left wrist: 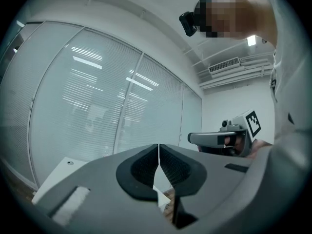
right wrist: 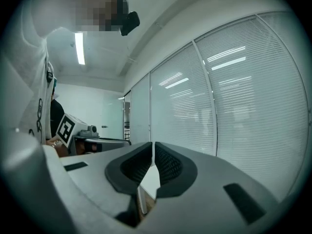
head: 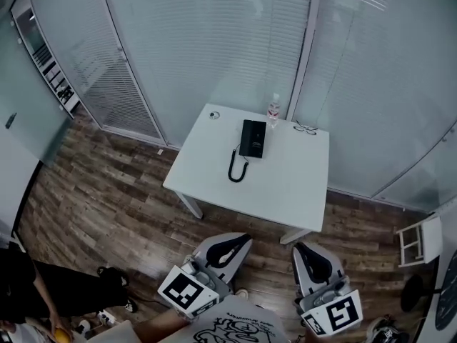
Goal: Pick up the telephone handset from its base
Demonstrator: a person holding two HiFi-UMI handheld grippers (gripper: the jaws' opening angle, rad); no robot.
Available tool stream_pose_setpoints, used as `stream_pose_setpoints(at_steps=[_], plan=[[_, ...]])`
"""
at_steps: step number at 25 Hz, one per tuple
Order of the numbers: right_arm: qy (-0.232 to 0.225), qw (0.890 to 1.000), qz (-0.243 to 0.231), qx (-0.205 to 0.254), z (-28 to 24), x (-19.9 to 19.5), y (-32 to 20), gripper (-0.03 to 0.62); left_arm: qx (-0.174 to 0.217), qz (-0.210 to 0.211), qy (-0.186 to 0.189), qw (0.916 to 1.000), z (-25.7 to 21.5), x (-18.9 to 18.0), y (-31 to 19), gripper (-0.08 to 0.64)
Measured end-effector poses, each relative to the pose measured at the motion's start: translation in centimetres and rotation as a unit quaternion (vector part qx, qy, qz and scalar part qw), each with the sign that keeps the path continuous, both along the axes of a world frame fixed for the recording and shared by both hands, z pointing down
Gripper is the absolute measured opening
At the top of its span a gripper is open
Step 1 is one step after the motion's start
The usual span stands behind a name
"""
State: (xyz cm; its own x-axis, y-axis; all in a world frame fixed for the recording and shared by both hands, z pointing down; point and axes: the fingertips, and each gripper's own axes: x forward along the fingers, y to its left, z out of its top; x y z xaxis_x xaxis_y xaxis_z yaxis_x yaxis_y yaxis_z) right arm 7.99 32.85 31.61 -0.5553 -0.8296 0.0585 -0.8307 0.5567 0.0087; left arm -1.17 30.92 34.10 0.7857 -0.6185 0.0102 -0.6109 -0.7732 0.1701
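Left gripper and right gripper both hovering over wood floor, well short of white table. Each one's jaws pressing together, gripping nothing. Telephone handset lying on base near table's far edge, coiled cord trailing nearward. Water bottle standing near base.

The left tool had its dark ribbed jaws pressed together with nothing between them, and it pointed level toward a wall of frosted glass panels lined with horizontal blinds. A corner of the white table showed low at the left, below the panels. At the right, the right tool with its marker cube was level beside the person's pale shirt.
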Motion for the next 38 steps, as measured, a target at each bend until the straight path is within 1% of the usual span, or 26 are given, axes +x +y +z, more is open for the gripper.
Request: stream_pose_setpoints(at_steps=[6,14,19,22,26,30,34,38], plan=[[0.012,1.0,-0.005,-0.001,-0.5,-2.4,-7.5,0.017,0.002,-0.003,0.009,1.0,-0.4,-2.1,-7.4,0.011],[0.017,1.0,-0.015,0.006,-1.4,-6.5,-16.4,0.017,0.012,-0.009,0.011,0.9998,-1.0,-6.1,-16.4,0.011],[0.015,1.0,-0.01,0.011,-1.7,-8.2,-20.2,0.017,0.009,-0.004,0.015,0.9998,-0.8,-7.6,-20.2,0.011],[0.012,1.0,-0.006,0.002,-1.2,-8.7,-21.7,0.017,0.002,0.002,0.009,1.0,-0.2,-8.1,-21.7,0.011],[0.009,1.0,0.002,-0.015,-0.1,-8.6,-23.2,0.017,-0.013,0.003,0.008,0.9999,0.7,-8.5,-22.8,0.011],[0.011,1.0,0.007,-0.02,0.4,-8.0,-24.6,0.017,-0.024,0.003,0.004,0.9997,1.5,-8.0,-24.2,0.011],[0.008,1.0,0.013,-0.02,0.6,-6.4,-26.1,0.015,-0.024,0.004,0.005,0.9997,1.4,-6.6,-25.7,0.011],[0.003,1.0,0.015,-0.016,0.5,-4.1,-28.1,0.015,-0.022,0.008,0.002,0.9997,1.3,-4.2,-27.6,0.011]])
